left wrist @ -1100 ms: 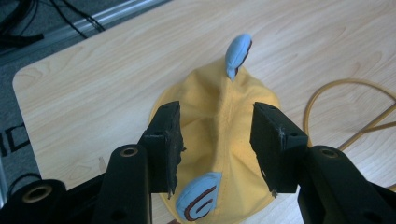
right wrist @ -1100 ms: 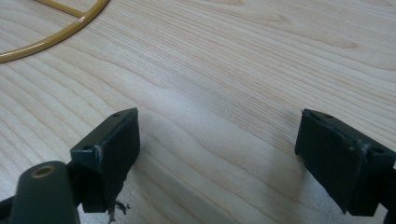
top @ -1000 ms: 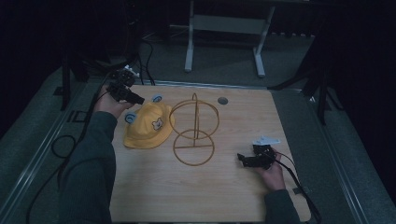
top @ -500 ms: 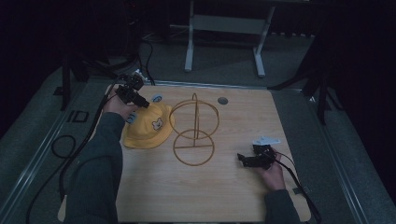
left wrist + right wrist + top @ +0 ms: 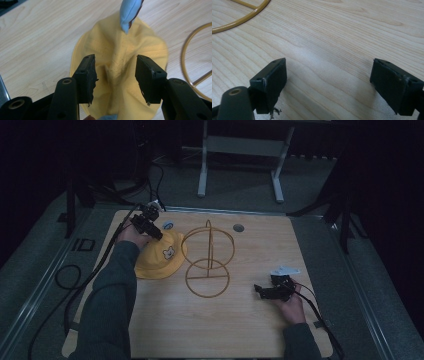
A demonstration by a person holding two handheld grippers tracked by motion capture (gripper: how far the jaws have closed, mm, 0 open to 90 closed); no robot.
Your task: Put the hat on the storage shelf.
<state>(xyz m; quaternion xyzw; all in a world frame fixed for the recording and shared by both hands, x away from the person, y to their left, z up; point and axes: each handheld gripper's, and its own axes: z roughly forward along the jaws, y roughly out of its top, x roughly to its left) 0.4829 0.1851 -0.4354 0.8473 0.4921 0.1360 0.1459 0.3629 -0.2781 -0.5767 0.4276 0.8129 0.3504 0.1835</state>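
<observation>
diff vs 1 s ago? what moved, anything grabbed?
The left gripper moved from beyond the table's far-left corner to above the yellow hat, jaws open astride its crown, nothing gripped. The hat, wire stand and right gripper stayed put.

Bare table (image 5: 165, 330) lies open along the near edge — wire stand (image 5: 207, 262) and yellow hat (image 5: 160, 257) occupy the centre-left.

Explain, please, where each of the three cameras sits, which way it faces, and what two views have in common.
High view: above the table's near side, facing forward and down; both forearms, left hand-held gripper, right hand-held gripper.
Left gripper view: on that gripper, looking between its open jaws at the yellow hat.
Right gripper view: between its open jaws at the wooden table.
Shared: the gold wire stand appears in all.
</observation>
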